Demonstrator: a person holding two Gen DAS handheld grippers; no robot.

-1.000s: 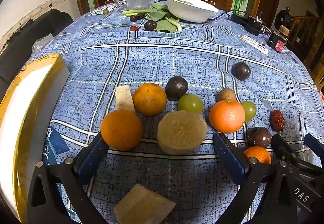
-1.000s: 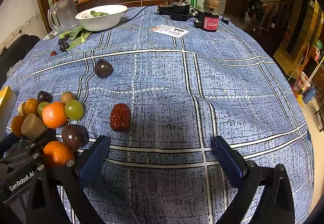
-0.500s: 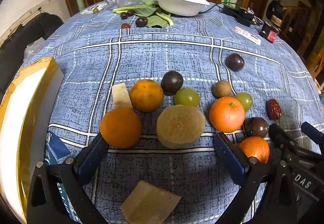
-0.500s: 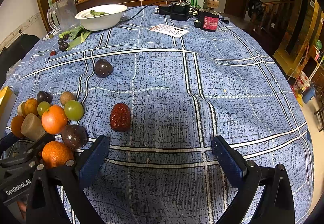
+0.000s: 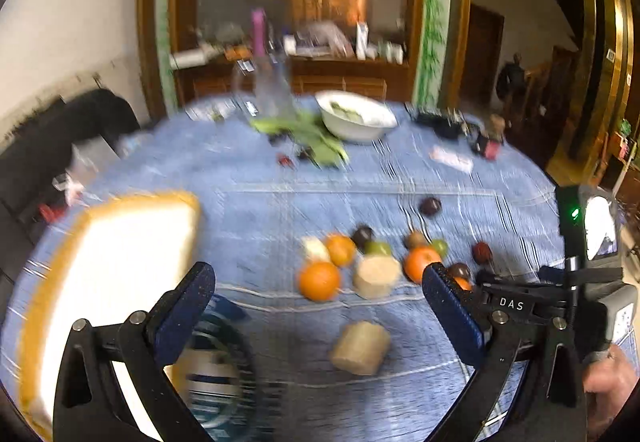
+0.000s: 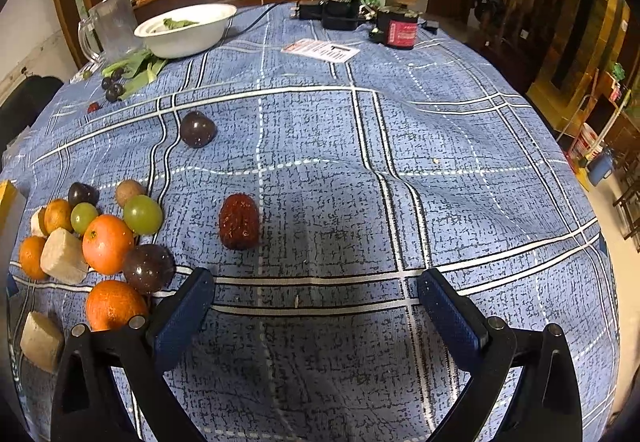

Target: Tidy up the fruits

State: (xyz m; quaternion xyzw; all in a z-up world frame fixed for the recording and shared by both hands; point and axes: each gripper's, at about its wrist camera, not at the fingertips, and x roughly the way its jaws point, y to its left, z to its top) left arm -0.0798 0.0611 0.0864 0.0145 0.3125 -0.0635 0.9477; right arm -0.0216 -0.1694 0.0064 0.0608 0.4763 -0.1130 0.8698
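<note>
A cluster of fruit lies on the blue checked tablecloth: oranges, green grapes, dark passion fruits, a small brown fruit and tan cut chunks. A red date lies apart to the cluster's right, and one more dark fruit lies farther back. My right gripper is open and empty, low over the cloth in front of the date. My left gripper is open and empty, raised well above the table; its view is blurred, with the cluster below it.
A white box with a yellow rim lies at the table's left. A white bowl, a glass jug, green leaves and small dark fruits stand at the back. Black devices and a card lie at the back right.
My left gripper has pulled back and up from the fruit cluster, with fast motion blur. My right gripper has barely moved.
</note>
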